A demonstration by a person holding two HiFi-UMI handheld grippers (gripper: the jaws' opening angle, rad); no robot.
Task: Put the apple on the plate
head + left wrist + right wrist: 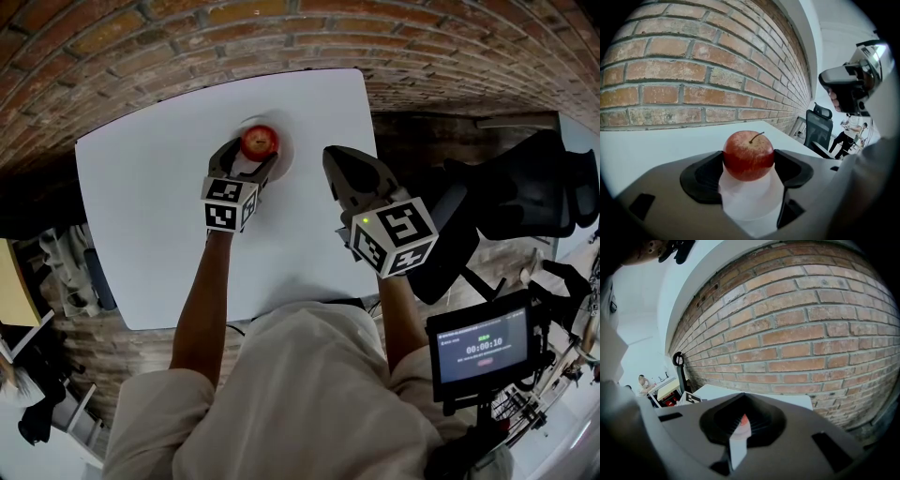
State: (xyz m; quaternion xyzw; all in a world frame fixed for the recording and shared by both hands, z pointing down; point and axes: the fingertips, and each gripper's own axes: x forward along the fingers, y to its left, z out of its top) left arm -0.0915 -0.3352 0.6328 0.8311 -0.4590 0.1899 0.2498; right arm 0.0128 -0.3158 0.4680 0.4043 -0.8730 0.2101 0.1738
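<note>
1. One red apple (260, 141), stem up, is sitting over the one white plate (751, 199) near the table's far edge. I can't tell whether it's touching down.
2. Two grippers. The left gripper (251, 157) is clamping the apple, one pad touching each side. The right gripper (333, 161) is hovering just beside it, jaws pinched to a thin slit with nothing in them.
3. One white table (150, 216) is carrying it all.
4. A brick wall (187, 37) is running behind the table. One black office chair (525, 187) and one timer screen (483, 352) are sitting off to the right.

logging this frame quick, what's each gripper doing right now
Left gripper: shut on the apple.
Right gripper: shut, holding nothing.
</note>
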